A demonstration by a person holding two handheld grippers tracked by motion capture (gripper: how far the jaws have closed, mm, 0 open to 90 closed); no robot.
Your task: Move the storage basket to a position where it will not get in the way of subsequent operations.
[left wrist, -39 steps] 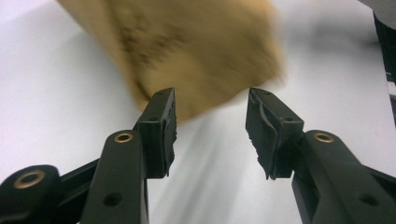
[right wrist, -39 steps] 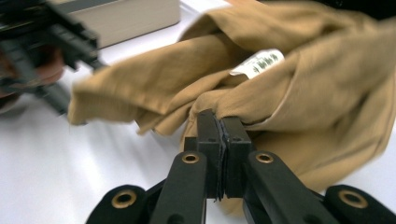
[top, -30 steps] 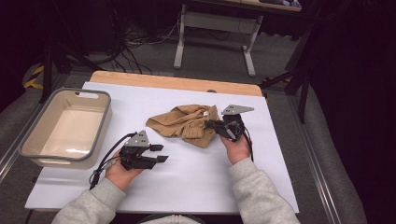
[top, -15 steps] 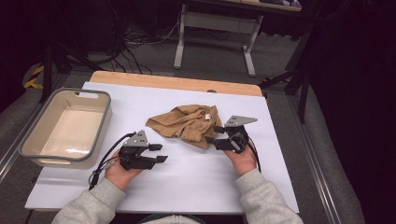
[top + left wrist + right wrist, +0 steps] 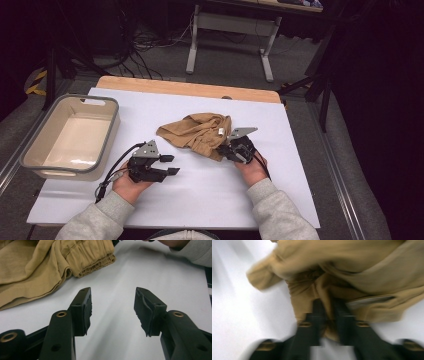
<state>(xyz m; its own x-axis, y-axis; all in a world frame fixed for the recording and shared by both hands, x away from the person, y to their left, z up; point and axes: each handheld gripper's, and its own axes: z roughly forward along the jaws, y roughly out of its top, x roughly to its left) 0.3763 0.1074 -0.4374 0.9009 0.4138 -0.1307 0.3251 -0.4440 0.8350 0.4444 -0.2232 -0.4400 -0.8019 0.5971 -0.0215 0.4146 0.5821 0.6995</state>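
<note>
A crumpled tan garment [image 5: 197, 132] lies mid-table on the white sheet; it also shows as the tan garment [image 5: 45, 265] and the tan garment [image 5: 352, 275] in the two gripper views. My right gripper [image 5: 227, 150] sits at the cloth's near right edge, and in the blurred right gripper view the right gripper [image 5: 329, 310] has its jaws closed on a fold of the fabric. My left gripper [image 5: 170, 165] rests on the sheet in front of the garment, clear of it. In its own view the left gripper [image 5: 112, 307] is open over bare sheet.
A beige bin [image 5: 47, 160] with a grey rim stands at the table's left edge. The table's wooden far edge [image 5: 190, 89] borders the white sheet. Beyond it are cables and a desk frame [image 5: 230, 42] on the floor.
My right gripper pulled back toward the person, then moved in again to the garment's near right edge and closed on a fold. The left gripper has stayed put.
</note>
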